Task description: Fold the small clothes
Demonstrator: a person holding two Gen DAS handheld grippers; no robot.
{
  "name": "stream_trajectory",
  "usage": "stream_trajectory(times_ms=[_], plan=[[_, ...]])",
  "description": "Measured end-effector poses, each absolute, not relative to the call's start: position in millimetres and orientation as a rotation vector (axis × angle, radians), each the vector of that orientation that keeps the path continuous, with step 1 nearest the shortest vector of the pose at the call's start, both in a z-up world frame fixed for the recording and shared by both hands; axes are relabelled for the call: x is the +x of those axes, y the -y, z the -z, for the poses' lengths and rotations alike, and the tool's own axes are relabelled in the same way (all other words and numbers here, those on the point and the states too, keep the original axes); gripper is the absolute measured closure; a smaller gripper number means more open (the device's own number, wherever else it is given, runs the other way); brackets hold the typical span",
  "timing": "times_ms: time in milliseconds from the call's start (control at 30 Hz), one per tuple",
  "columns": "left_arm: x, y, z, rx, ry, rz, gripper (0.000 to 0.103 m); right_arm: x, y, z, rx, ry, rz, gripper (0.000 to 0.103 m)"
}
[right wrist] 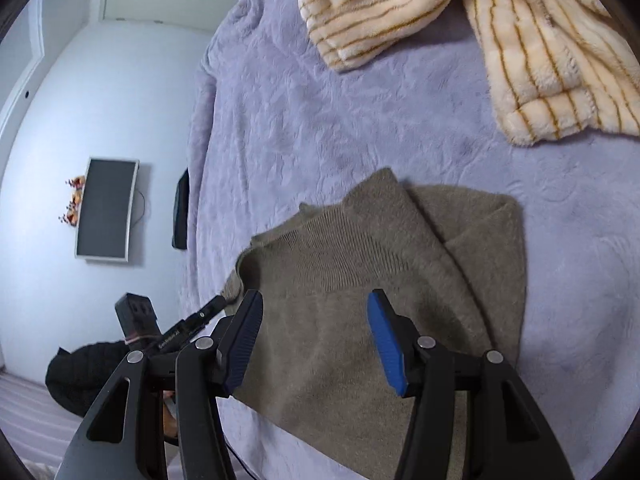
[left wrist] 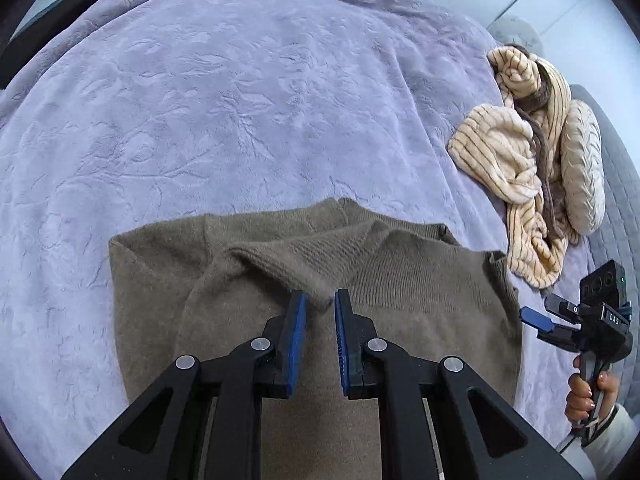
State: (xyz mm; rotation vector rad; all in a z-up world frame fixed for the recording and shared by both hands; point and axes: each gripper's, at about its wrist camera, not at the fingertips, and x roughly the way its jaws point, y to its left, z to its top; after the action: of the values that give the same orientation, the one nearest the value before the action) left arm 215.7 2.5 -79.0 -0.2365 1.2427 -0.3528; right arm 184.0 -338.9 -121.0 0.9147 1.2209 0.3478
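One olive-brown knitted sweater (left wrist: pixel 280 280) lay half-folded before you, its folded sleeve pinched in your left gripper (left wrist: pixel 320 300); beside it, the right gripper (right wrist: pixel 316 312) hovered wide and empty, the cream striped fleece garment (left wrist: pixel 520 152) beyond it untouched.

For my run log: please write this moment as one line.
left gripper: shut on sweater fold | right gripper: open above sweater | striped fleece: crumpled

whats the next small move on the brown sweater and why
Probably lay the pinched fold flat. The left gripper is shut on a raised ridge of the brown sweater, while the right gripper is open above it, so the fold isn't set on the purple blanket.
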Motion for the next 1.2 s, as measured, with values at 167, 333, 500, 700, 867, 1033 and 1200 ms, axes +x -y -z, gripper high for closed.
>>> stream_trajectory(times_ms=[167, 333, 500, 700, 867, 1033, 1200], plan=[[220, 24, 108, -0.205, -1.294, 0.330, 0.088, 200, 324, 147, 0.806, -1.264, -0.254, 0.044], [241, -5, 108, -0.313, -1.261, 0.202, 0.088, 212, 365, 127, 0.724, -1.150, -0.023, 0.044], [221, -24, 84, -0.145, -1.251, 0.185, 0.088, 195, 399, 110, 0.768, -1.125, 0.040, 0.044], [166, -45, 88, -0.086, -1.356, 0.211, 0.088, 147, 373, 104, 0.768, -1.179, -0.062, 0.044], [136, -61, 93, -0.117, -1.381, 0.182, 0.088, 129, 319, 103, 0.694, -1.262, -0.193, 0.044], [120, -67, 98, -0.083, -1.387, 0.224, 0.088, 153, 249, 90, 0.617, -1.283, -0.333, 0.044], [115, -76, 105, -0.087, -1.394, 0.349, 0.088, 210, 159, 89, 0.562, -1.326, -0.382, 0.044]])
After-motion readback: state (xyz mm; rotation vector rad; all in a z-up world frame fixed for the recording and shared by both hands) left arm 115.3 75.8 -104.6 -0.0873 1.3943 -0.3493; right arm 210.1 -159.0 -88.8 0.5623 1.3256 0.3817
